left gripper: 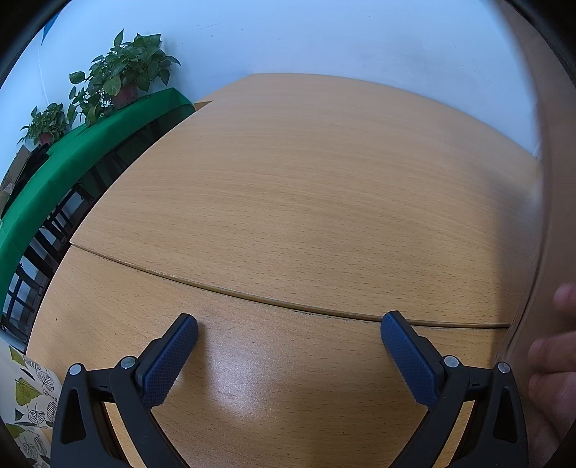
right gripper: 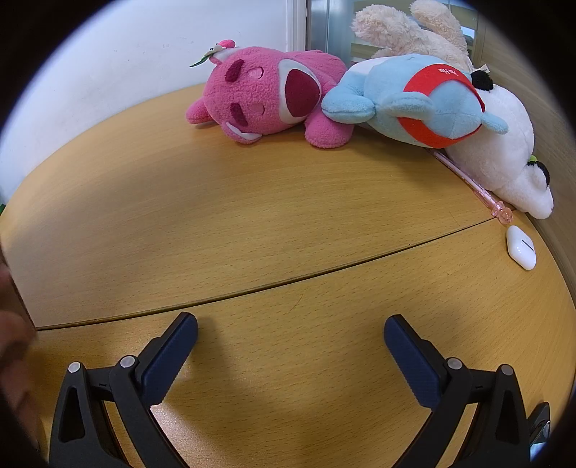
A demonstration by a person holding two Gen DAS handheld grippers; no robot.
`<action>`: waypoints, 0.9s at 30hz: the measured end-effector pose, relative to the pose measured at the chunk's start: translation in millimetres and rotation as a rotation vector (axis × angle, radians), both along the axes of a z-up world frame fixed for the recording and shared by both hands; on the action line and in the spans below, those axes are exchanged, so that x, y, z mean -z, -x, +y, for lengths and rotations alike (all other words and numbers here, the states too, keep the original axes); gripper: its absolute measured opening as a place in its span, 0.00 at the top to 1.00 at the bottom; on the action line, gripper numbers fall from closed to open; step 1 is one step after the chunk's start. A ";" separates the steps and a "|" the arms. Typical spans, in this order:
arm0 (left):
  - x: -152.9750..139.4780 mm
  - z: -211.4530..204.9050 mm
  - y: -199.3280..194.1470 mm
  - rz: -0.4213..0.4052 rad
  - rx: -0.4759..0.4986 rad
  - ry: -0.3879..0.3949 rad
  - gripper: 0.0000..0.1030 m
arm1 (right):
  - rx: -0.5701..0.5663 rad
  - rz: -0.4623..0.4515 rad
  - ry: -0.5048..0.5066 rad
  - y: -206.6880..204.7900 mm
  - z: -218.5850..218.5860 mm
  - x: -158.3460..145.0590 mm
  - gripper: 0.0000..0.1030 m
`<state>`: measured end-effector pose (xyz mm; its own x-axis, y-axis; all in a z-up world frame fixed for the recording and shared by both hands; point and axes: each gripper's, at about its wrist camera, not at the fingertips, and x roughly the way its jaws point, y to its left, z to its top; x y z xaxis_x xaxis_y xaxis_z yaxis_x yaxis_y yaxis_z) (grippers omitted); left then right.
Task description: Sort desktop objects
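Note:
In the right wrist view a pink plush bear lies at the far edge of the wooden desk. Beside it lie a blue plush with a red band, a white plush and a cream plush behind them. A pink pen and a white earbud case lie near the right edge. My right gripper is open over bare wood, well short of the toys. My left gripper is open too, above bare desk.
A hand shows blurred at the right of the left wrist view, next to a wooden panel. Potted plants stand on a green-covered shelf to the left. A leaf-patterned cloth lies at the lower left. A white wall backs the desk.

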<state>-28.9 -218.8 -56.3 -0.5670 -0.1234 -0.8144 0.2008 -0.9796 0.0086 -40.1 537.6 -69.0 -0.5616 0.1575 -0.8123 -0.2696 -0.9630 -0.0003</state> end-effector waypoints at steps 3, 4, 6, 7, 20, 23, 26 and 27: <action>0.2 -0.1 -0.1 0.000 0.000 0.000 0.00 | 0.000 0.000 0.000 -1.0 -0.7 -0.4 0.00; -0.1 0.0 0.0 0.000 0.000 0.000 0.00 | 0.000 0.000 0.000 0.0 0.0 -0.2 0.00; 0.0 0.0 -0.1 0.000 0.001 0.000 0.00 | 0.000 0.000 0.000 2.2 -1.4 0.4 0.00; 0.1 0.1 0.1 0.000 0.000 0.000 0.00 | 0.000 -0.001 0.000 1.7 -1.5 0.3 0.00; 0.1 0.0 -0.1 0.000 0.002 0.000 0.00 | 0.000 0.000 0.000 1.1 -1.9 0.2 0.00; 0.4 -0.2 -0.2 0.000 0.002 0.000 0.00 | 0.000 0.000 0.000 1.0 -1.9 0.2 0.00; 0.1 -0.1 -0.1 0.000 0.002 0.000 0.00 | 0.000 0.000 0.000 1.0 -1.9 0.2 0.00; 0.0 0.0 -0.1 0.000 0.002 0.000 0.00 | 0.000 0.000 0.000 2.1 -1.3 0.4 0.00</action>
